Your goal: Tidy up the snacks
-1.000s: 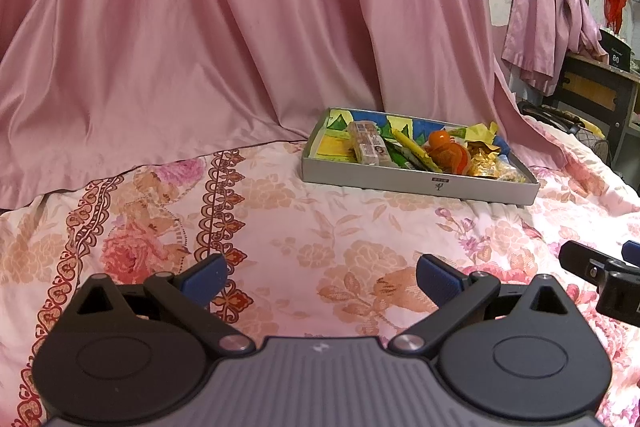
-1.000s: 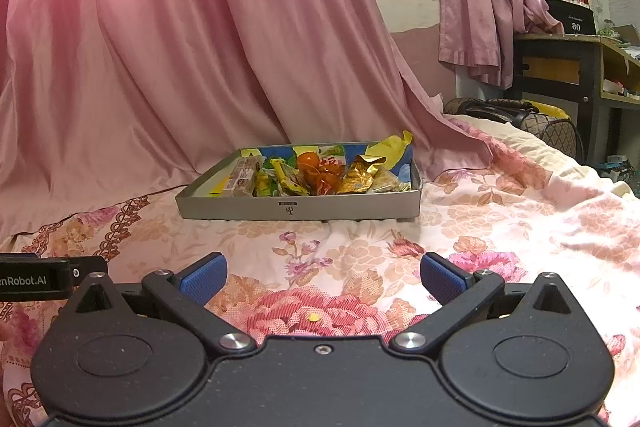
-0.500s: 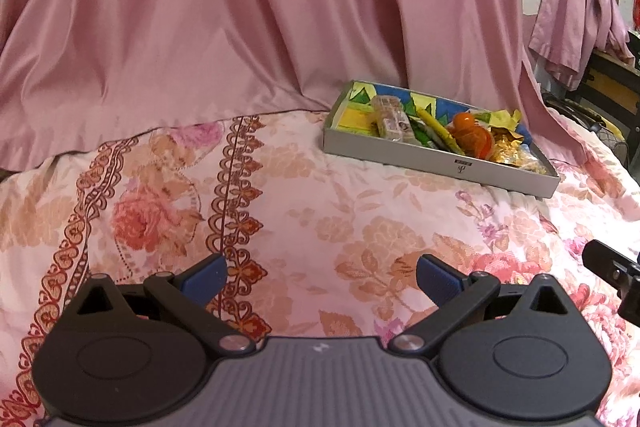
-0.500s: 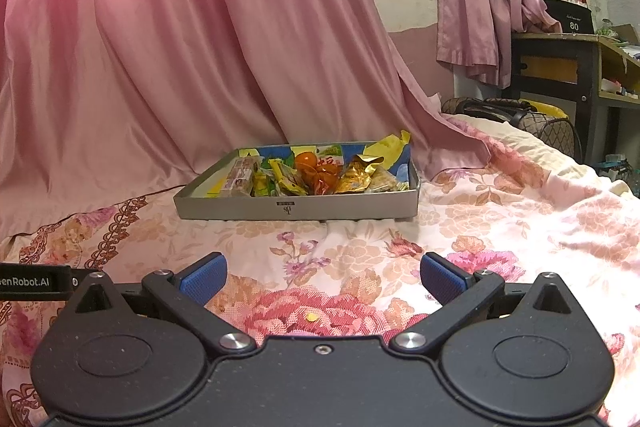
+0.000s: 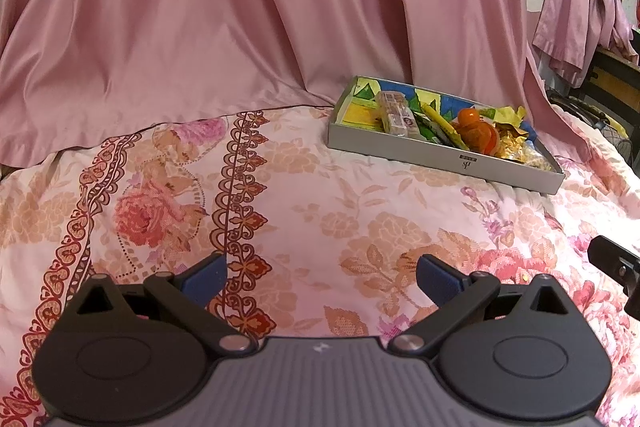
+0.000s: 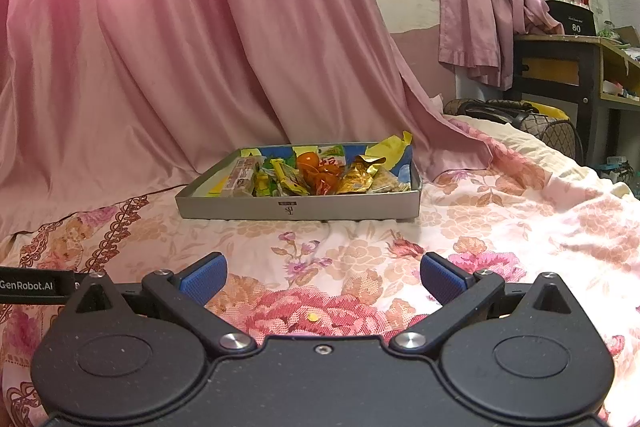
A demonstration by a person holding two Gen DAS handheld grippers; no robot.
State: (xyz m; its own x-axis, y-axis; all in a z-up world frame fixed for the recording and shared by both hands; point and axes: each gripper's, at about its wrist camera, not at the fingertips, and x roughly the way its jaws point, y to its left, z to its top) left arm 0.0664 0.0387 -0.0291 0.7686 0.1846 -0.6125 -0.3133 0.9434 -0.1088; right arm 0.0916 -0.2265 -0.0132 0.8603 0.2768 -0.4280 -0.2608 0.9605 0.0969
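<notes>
A shallow grey box sits on the floral bedspread, packed with snacks: a pale wrapped bar, green and yellow sachets, orange jelly cups and gold foil packets. My left gripper stands open well short of the box, which lies ahead to its right. My right gripper is open too, nearly facing the box's front wall. Nothing is between either pair of fingers.
Pink satin drapery falls behind the box onto the bedspread. At the right stand a dark wooden desk, a hanging pink garment and a dark bag. The other gripper's edge shows at right.
The left gripper's view has shifted left and tilted down, so the box now sits further right and more bedspread shows. The right gripper has hardly moved. Both stay open.
</notes>
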